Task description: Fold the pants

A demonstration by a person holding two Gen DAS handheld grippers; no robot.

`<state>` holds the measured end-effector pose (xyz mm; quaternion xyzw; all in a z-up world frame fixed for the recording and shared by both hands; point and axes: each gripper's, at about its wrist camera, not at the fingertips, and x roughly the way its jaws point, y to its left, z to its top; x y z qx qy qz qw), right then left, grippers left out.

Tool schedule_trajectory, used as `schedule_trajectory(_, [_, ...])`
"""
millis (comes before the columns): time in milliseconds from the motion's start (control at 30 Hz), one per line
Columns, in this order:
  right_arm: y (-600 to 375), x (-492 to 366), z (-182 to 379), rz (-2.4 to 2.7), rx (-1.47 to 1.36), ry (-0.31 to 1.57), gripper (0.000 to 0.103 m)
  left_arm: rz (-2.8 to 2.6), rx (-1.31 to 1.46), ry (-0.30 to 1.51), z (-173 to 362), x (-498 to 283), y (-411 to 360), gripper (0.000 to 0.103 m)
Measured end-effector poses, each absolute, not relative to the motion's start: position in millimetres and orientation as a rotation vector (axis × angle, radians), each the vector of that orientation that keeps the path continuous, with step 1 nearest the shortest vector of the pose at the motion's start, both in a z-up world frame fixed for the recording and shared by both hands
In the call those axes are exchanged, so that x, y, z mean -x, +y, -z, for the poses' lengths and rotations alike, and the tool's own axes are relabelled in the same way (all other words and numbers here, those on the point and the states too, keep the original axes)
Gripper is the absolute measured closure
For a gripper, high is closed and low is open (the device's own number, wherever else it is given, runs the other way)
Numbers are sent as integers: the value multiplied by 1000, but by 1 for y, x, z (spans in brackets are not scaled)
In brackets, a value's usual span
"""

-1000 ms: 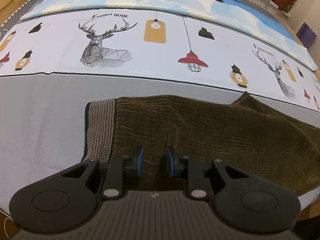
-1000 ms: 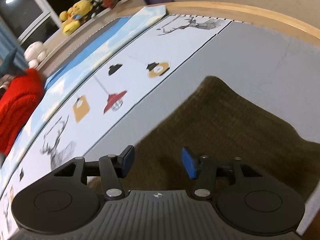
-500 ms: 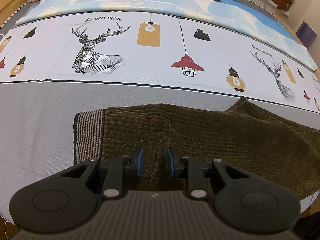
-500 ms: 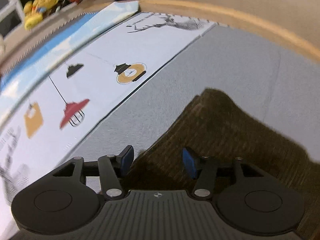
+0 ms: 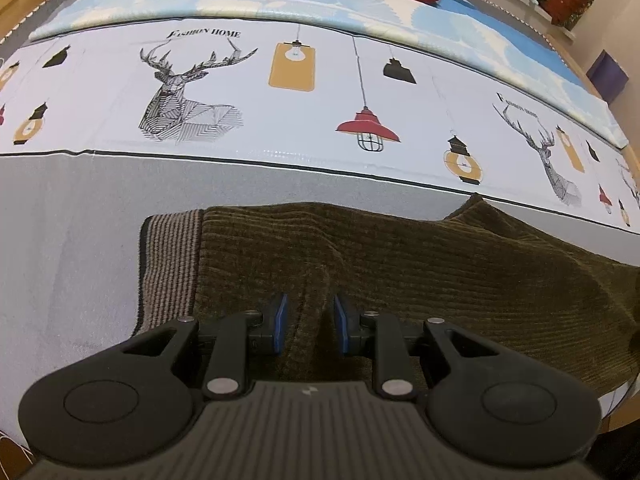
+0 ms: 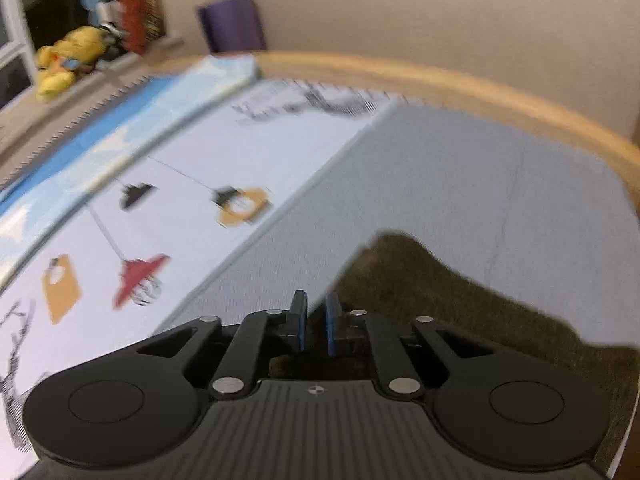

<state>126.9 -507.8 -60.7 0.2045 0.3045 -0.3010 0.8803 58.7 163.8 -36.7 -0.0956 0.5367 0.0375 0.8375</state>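
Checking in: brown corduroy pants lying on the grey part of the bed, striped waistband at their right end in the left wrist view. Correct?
Not quite. In the left wrist view the striped waistband is at the left end of the brown corduroy pants, not the right. The pants do lie on the grey part of the bed.

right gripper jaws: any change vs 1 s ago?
Yes. The right gripper has narrowed from a wide gap to a slim one at the edge of the pants, and it has swung right: the purple box sits nearer the middle of the view.
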Motion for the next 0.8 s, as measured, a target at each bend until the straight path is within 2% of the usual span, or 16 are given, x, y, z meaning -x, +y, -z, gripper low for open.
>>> schedule_trajectory(100, [-474,-127,39,446,-398,590,64,-93,214,1141,38,-56,170,76])
schedule_trajectory(400, [-323,-148,-3,-97,-296,586,59,-134,225,1173,51,-41,203,76])
schedule_trajectory(433, [-307,-151,-6,-143,-279,591,59,-136,228,1184,53,-40,208,77])
schedule_trajectory(467, [-285,-154,-8,-197,-257,599,59,-142,219,1214,58,-39,213,84])
schedule_trajectory(500, [-271,-156,-8,-240,-243,607,59,-153,199,1259,65,-38,217,99])
schedule_trajectory(567, [-236,-161,-6,-342,-212,641,59,-156,179,1313,75,-35,222,101])
schedule_trajectory(800, [-135,-170,21,-560,-94,795,59,-133,195,1304,71,-32,228,101])
